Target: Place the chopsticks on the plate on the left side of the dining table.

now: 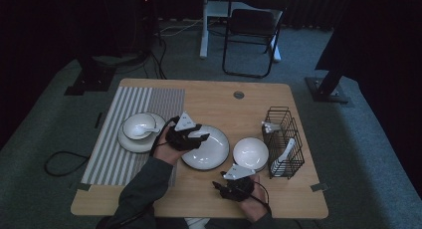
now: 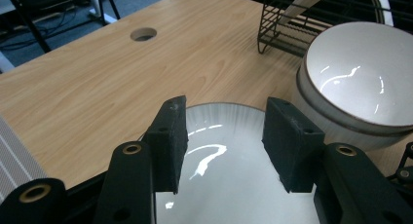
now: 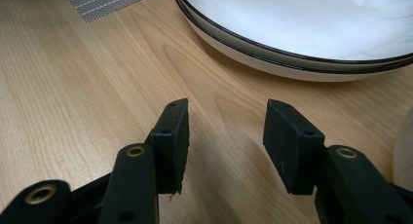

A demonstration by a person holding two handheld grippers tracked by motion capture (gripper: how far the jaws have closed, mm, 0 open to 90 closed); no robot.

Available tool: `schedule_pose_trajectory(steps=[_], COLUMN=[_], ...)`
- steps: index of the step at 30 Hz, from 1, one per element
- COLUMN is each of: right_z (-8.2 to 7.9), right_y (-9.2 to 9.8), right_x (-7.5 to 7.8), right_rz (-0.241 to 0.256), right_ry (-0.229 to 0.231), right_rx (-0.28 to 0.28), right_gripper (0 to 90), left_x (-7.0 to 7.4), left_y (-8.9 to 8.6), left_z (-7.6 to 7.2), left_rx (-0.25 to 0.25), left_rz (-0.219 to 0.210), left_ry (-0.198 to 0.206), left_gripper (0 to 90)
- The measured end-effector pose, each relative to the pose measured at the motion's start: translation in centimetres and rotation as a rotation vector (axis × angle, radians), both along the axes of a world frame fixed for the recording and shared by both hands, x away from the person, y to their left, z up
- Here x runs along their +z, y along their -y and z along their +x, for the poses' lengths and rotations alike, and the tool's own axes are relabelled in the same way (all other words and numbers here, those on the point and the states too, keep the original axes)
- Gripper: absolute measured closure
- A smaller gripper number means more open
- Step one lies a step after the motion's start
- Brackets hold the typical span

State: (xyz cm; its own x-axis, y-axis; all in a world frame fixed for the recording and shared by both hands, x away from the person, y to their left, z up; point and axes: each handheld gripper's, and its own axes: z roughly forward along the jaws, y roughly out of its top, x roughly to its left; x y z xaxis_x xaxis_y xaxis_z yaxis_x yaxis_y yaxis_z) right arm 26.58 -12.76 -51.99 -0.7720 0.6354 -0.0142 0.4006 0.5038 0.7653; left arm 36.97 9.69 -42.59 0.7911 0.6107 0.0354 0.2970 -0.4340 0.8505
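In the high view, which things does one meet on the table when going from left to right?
Striped placemat → small bowl with spoon → left gripper → empty white bowl → black wire rack.

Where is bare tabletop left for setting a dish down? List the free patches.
Free: the far strip between the cable hole and the wire rack, and the near edge left of the right gripper. Crowded: the middle row, plate, bowl and rack close together.

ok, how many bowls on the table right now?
2. One bowl with a spoon sits on a plate on the striped mat at left; the other bowl stands beside the wire rack. None seems hidden.
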Motion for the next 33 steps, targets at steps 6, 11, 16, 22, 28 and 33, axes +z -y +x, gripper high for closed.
schedule_pose_trajectory(steps=[6,11,16,22,28,33], right_z=[0.0,-0.1,-0.1,-0.1,-0.1,-0.3], right_y=[0.1,0.2,0.2,0.2,0.3,0.4], right_x=[0.0,-0.1,-0.2,-0.3,-0.2,-0.3], right_rz=[0.001,-0.002,-0.001,0.001,0.003,0.002], right_ry=[0.000,-0.005,-0.007,-0.011,-0.011,-0.014], right_rx=[-0.002,-0.003,-0.004,-0.006,-0.006,-0.010], right_gripper=[51.7,51.7,51.7,51.7,51.7,51.7], left_x=[0.4,0.6,0.9,1.3,1.6,1.9], left_y=[0.8,1.3,1.9,2.7,3.6,4.3], left_z=[0.1,0.2,0.5,0.7,0.8,1.0], left_rx=[-0.017,-0.025,-0.037,-0.050,-0.070,-0.083], left_rz=[-0.010,-0.013,-0.013,-0.011,-0.009,-0.008], left_ry=[0.003,0.006,0.008,0.006,0.011,0.014], left_gripper=[52.6,52.5,52.4,52.3,52.2,52.3])
